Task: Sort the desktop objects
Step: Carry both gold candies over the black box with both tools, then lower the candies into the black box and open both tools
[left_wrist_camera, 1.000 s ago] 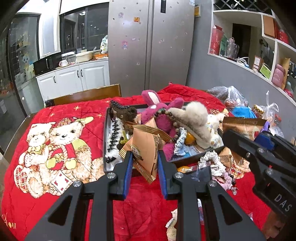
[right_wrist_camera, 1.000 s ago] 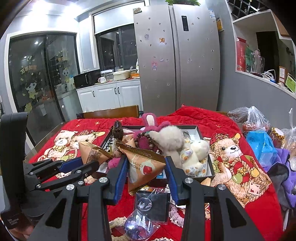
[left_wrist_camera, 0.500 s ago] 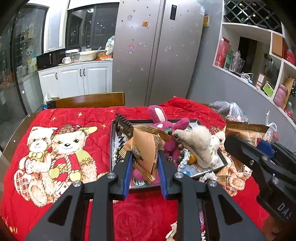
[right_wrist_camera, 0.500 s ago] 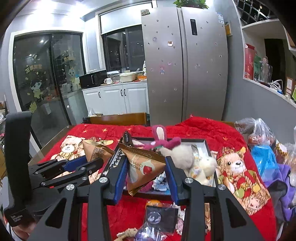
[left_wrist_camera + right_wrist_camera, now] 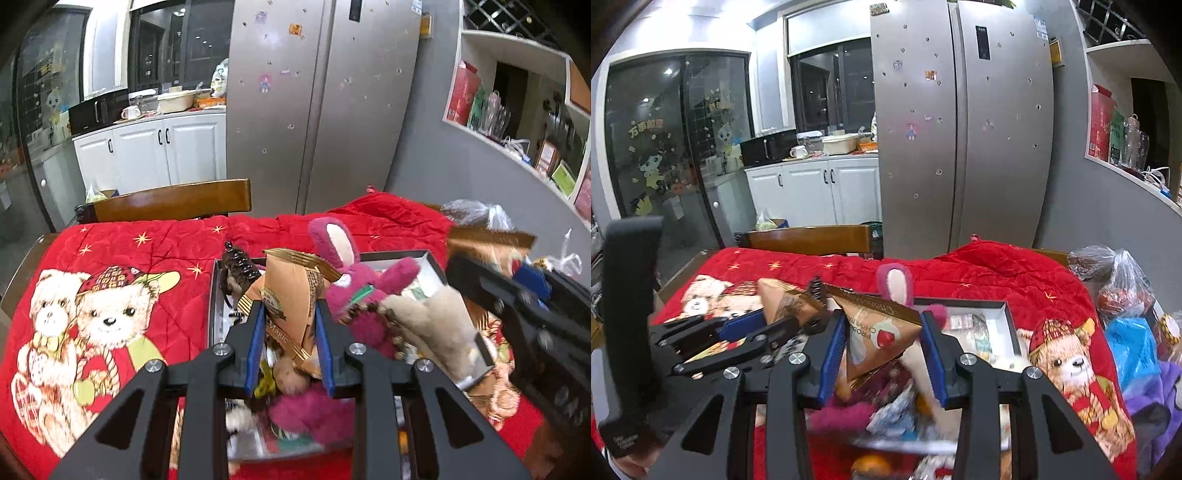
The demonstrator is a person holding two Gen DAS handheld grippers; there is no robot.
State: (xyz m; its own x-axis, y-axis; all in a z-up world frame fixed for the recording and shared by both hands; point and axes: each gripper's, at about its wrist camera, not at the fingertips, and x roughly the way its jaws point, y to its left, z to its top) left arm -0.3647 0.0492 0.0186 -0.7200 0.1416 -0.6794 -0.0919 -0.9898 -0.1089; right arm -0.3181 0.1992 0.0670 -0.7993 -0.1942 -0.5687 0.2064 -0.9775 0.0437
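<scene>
so, left to right. your left gripper has its blue pads clamped on a tan triangular snack packet, one pad on each side, packet point-up and lifted over the near left part of the black tray. in the right wrist view that same gripper sits at far left, its packet sticking up past the fingers. behind the packet, at the tray's left end, a dark hair claw stands on edge. to its right a magenta plush rabbit lies across the tray, one ear up, with a cream fluffy toy just beside it and a string of brown beads draped between them. the tray rests on a red quilt printed with bears. your right gripper is closed on a second triangular packet, this one with a red strawberry mark, held above the tray's near edge. contents under it are blurred; can't tell them apart. further right, plastic bags and a blue bag sit on the quilt, apart from the tray.
</scene>
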